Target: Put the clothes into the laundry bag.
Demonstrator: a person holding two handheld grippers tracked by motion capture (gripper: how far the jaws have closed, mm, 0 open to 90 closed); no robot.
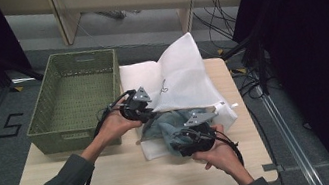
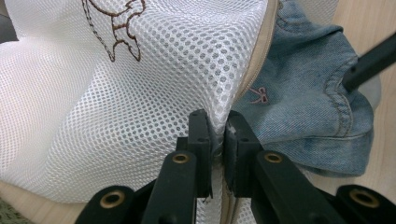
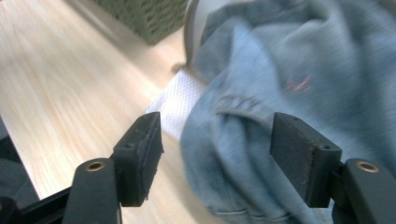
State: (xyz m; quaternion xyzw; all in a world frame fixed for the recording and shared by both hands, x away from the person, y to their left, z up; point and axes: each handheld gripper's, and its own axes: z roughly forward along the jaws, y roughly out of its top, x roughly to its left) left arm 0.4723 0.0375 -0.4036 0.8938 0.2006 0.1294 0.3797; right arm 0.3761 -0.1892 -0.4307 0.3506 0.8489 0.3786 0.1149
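On the wooden bench (image 1: pixel 130 174) lies a white mesh laundry bag (image 1: pixel 180 77), and a blue denim garment (image 1: pixel 163 125) sits half inside its open mouth. The left tongs (image 2: pixel 217 135) are clamped on the edge of the bag, right beside the beige zipper band (image 2: pixel 259 51); the mesh is pinched tight between the two black jaws, and in the high view this edge is lifted so that the bag stands up like a tent. On the mesh there is a small brown embroidered figure (image 2: pixel 116 23) (only its lower part is in the picture). The denim garment carries a little pink bow mark (image 2: pixel 258 94) and reaches out of the bag toward the front edge of the bench.

The right tongs (image 3: pixel 217 149) stand wide apart. A fold of the denim lies between their jaws, but the pads do not press on it. A green woven basket (image 1: pixel 74 95) stands on the left part of the bench, just beside the bag.
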